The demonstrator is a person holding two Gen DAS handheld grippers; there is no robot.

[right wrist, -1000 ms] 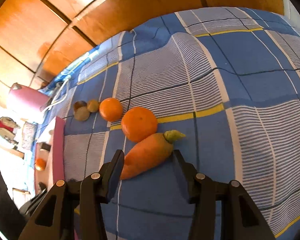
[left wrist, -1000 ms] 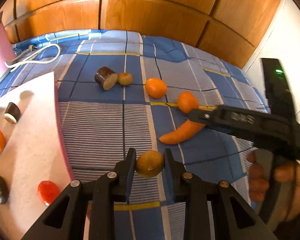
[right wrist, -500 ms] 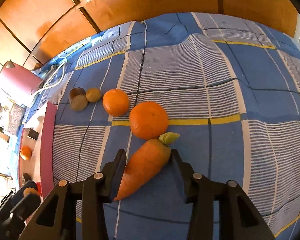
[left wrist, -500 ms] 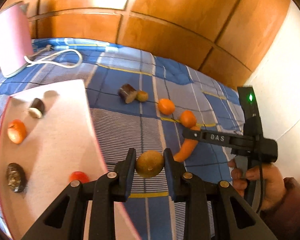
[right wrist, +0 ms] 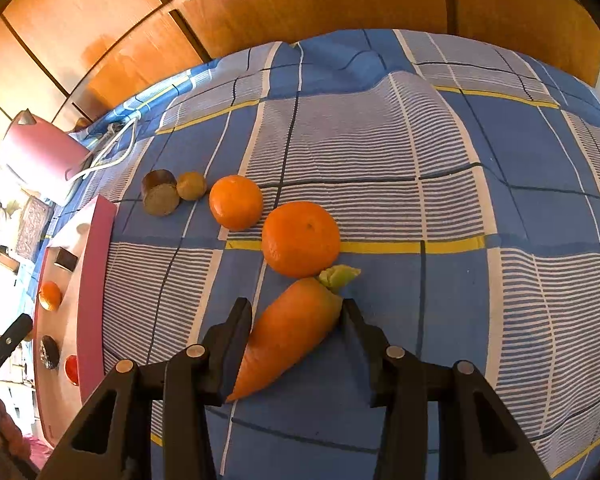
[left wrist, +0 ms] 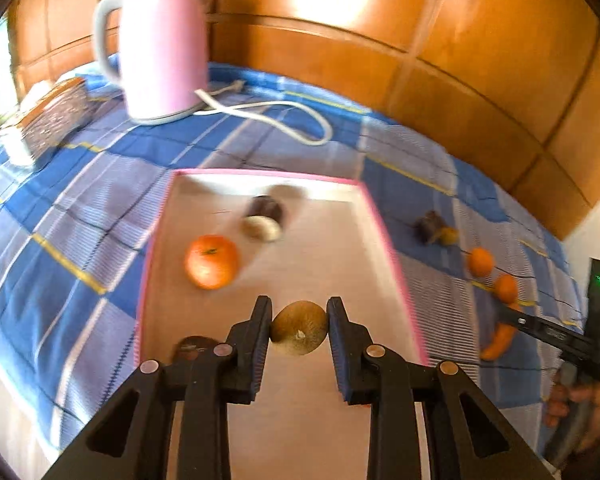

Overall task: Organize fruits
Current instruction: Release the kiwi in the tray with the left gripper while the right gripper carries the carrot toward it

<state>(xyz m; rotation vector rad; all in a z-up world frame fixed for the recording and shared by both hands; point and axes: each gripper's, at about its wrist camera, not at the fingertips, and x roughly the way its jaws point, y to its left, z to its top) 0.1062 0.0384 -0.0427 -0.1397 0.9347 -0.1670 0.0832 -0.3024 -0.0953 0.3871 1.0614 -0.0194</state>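
My left gripper (left wrist: pixel 299 314) is shut on a brown kiwi (left wrist: pixel 299 330) and holds it above the pink-rimmed tray (left wrist: pixel 340 248). On the tray lie an orange (left wrist: pixel 211 261), a dark cut piece (left wrist: pixel 264 216) and another dark fruit (left wrist: pixel 194 347). In the right wrist view my right gripper (right wrist: pixel 294 312) is down on the blue checked cloth, its pads against both sides of a carrot (right wrist: pixel 288 332). Just beyond the carrot sit two oranges (right wrist: pixel 300 238) (right wrist: pixel 236 201), a small kiwi (right wrist: pixel 191 185) and a brown cut piece (right wrist: pixel 160 192).
A pink kettle (left wrist: pixel 156 44) with a white cord (left wrist: pixel 276 114) stands behind the tray. A stack of books (left wrist: pixel 56 116) lies at the far left. Wooden panels close off the back. A person's hand (left wrist: pixel 580 400) holds the right gripper at the lower right.
My left gripper has swung left with the kiwi, from over the cloth to over the tray. The right gripper's jaws have closed onto the carrot and stayed in place.
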